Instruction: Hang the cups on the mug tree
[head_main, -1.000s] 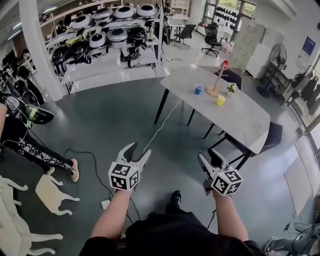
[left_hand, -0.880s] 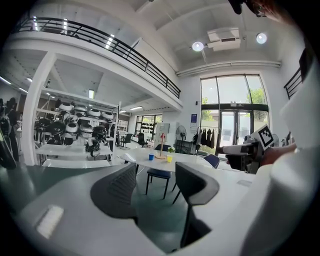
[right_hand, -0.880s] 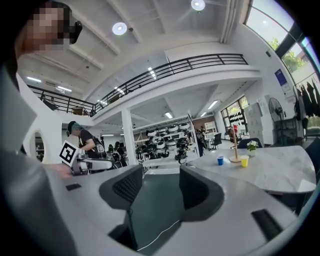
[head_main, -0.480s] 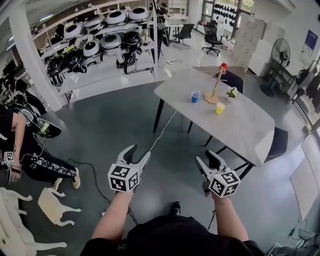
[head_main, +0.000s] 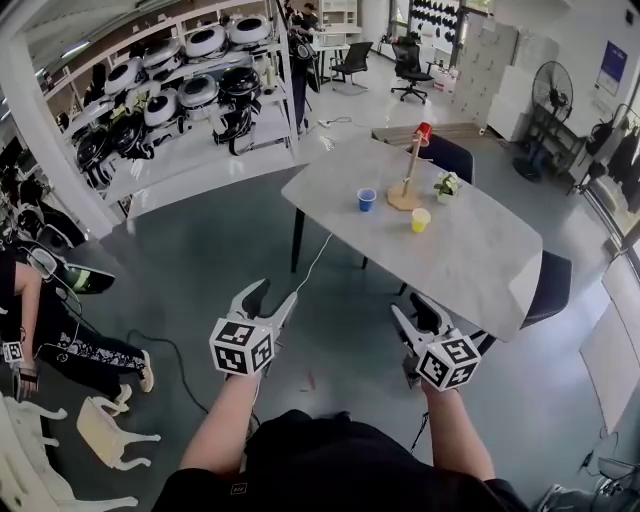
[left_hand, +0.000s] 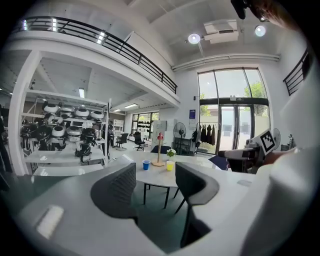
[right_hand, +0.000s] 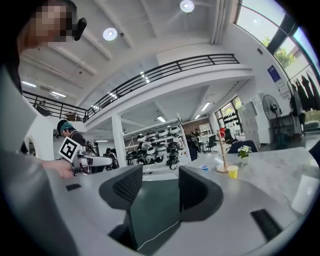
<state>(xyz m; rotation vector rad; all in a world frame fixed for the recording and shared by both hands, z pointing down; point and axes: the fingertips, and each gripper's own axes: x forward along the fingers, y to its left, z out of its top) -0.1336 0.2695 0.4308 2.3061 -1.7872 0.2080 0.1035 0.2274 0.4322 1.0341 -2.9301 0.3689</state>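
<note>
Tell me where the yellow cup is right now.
In the head view the yellow cup stands on the grey table, just right of the mug tree base, with the blue cup on the tree's other side.

I see a grey floor (head_main: 200, 260), a pale table (head_main: 470, 250) with dark chairs (head_main: 552, 283) at its edges, shelves (head_main: 190, 150) at left, tall windows (left_hand: 231, 110) and round ceiling lights (left_hand: 194, 38).

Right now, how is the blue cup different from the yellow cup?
The blue cup is blue, and the yellow cup is yellow. In the head view, the blue cup stands left of the mug tree. The yellow cup stands in front of it, nearer the little plant. Both stand upright on the table, and neither is hanging yet.
</note>
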